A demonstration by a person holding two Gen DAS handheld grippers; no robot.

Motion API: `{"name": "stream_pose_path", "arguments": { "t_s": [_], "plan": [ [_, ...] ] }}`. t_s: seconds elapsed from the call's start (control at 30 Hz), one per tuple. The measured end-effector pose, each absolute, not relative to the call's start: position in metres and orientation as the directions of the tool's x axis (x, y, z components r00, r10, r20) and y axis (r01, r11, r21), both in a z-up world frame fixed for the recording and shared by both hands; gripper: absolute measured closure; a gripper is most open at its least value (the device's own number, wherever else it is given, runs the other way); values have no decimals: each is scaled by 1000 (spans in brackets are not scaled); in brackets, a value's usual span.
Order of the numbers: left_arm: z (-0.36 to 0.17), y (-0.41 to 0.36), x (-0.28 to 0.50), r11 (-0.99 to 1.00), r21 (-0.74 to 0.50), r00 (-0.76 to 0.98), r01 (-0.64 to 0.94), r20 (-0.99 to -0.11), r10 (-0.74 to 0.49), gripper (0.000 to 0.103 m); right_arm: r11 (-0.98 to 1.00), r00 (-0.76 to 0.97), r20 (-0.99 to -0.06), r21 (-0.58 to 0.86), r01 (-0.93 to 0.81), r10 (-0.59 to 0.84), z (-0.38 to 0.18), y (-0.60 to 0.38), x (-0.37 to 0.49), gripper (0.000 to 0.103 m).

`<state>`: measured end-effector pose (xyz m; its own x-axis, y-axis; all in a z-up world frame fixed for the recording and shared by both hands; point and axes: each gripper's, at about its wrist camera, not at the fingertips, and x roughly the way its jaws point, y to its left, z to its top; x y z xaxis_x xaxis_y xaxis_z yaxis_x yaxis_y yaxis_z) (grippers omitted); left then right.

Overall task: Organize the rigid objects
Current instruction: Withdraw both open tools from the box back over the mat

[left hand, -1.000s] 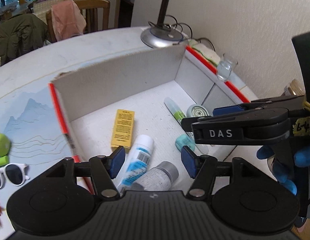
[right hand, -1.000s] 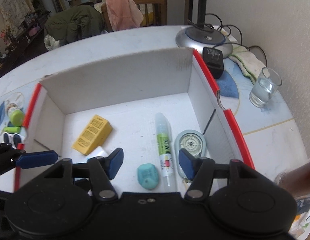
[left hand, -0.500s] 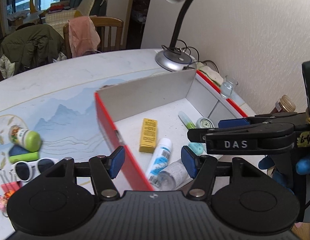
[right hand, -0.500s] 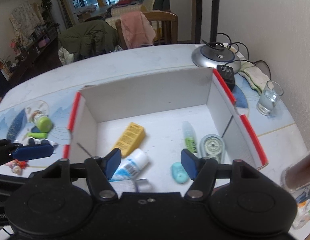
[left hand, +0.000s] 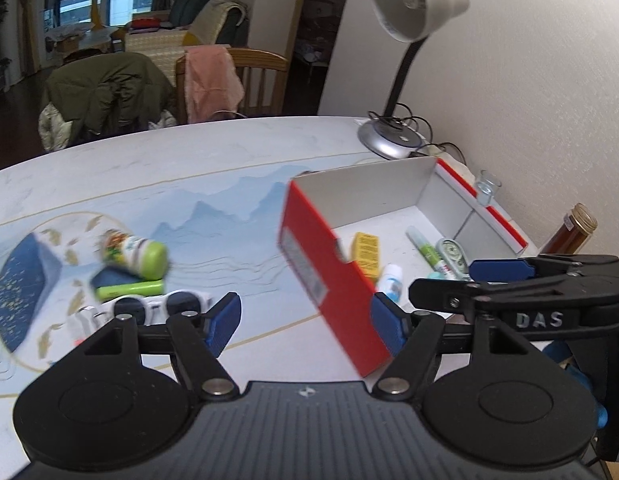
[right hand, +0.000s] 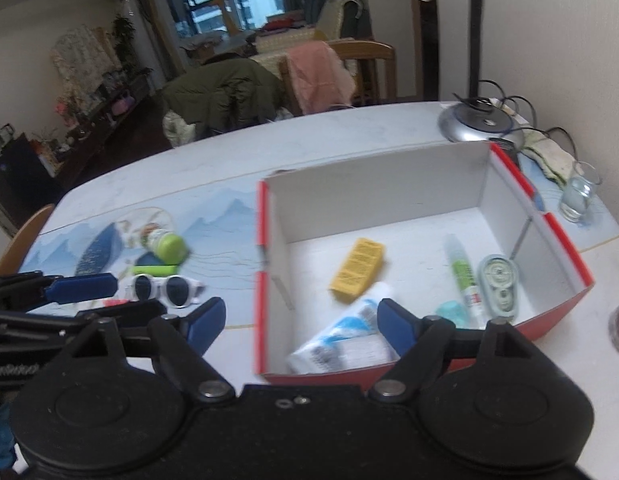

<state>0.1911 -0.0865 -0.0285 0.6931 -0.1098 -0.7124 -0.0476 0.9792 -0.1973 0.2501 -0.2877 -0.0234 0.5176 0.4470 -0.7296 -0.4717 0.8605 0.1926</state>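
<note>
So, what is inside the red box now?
Inside the red box: yellow carton, white tube, glue pen, correction tape, teal eraser. The right hand-held gripper hides the near corner.

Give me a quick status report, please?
Left gripper and right gripper open, empty, jaws just opening. Red-and-white cardboard box part-filled. White sunglasses outside it.

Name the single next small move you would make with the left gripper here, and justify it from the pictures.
Probably lower the left gripper, open and empty, toward the white sunglasses: they lie nearest, outside the red box.
</note>
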Motion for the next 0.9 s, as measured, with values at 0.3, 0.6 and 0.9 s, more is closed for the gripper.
{"name": "stream_pose_path", "arguments": {
  "t_s": [0.3, 0.6, 0.9],
  "plan": [
    [-28, -34, 155, 974, -204, 717, -96, -693, -75, 18, 838, 518, -708, 195, -510, 480, -24, -247, 220, 10],
    [-34, 12, 121, 969, -217, 756, -122, -652, -51, 0, 819, 499, -710, 193, -540, 496, -30, -202, 201, 9],
    [-63, 56, 104, 966, -185, 745, -182, -667, 13, 0, 821, 485, -739, 161, -548, 468, -45, -161, 199, 10]
  ]
}}
